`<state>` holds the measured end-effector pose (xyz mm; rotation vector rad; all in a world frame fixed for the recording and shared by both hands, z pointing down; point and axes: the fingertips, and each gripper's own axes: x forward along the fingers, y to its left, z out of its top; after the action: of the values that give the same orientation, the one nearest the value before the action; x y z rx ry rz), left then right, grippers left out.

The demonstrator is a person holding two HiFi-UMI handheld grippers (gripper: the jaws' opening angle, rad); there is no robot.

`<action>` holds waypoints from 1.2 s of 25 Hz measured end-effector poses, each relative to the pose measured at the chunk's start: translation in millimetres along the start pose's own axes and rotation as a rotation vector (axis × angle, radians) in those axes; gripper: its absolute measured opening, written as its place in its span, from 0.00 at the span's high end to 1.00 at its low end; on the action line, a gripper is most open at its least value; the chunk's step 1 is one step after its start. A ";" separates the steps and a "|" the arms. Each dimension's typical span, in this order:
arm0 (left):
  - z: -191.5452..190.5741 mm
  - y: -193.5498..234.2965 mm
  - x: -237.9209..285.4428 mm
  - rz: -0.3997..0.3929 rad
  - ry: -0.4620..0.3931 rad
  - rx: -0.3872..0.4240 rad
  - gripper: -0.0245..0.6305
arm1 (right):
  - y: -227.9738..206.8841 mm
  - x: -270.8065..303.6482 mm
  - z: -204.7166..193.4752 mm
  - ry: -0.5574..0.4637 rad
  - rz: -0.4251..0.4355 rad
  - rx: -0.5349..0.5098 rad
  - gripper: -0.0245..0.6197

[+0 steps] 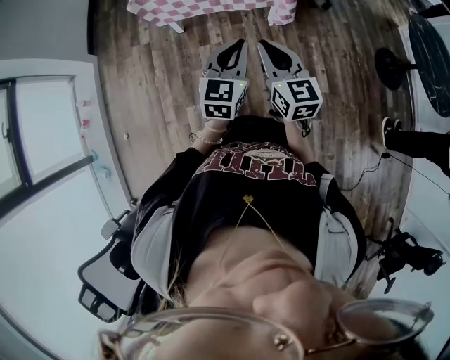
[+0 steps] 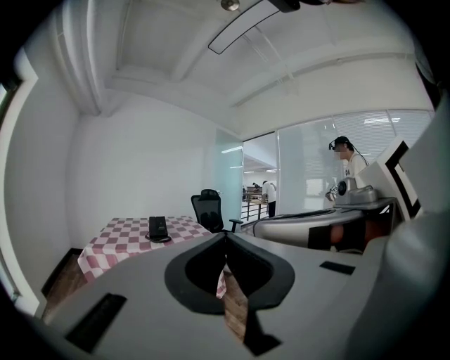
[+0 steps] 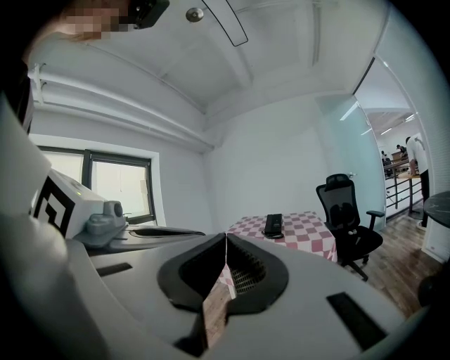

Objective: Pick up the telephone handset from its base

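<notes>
The black telephone [image 2: 158, 228], handset on its base, stands on a table with a red-and-white checked cloth [image 2: 119, 239] some way ahead. The right gripper view shows the same telephone [image 3: 273, 225] on that table [image 3: 306, 232]. In the head view only the table's near edge [image 1: 211, 8] shows, and the telephone is out of frame. My left gripper [image 1: 241, 43] and right gripper [image 1: 261, 43] are held side by side in front of the person's body, both pointing at the table. Each is shut with nothing between its jaws, well short of the table.
A black office chair [image 3: 348, 211] stands right of the table. Another chair [image 1: 105, 274] is behind the person. A dark round table [image 1: 429, 56] and someone's feet [image 1: 415, 140] are at the right. A person [image 2: 348, 165] stands by the glass wall. Wooden floor lies between me and the table.
</notes>
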<state>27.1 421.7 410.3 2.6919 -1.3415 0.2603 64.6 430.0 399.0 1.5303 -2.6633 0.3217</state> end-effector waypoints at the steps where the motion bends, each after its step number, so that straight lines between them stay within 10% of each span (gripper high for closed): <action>1: 0.6 4.1 3.5 -0.006 0.001 -0.002 0.95 | -0.8 5.1 1.6 -0.002 -0.002 0.001 0.93; 30: -4.8 131.8 34.0 0.001 0.034 -0.033 0.95 | 18.7 134.2 9.8 0.017 0.006 0.006 0.93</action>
<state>-58.7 317.2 426.5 2.6481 -1.3260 0.2807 -19.1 323.3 406.6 1.5145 -2.6573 0.3414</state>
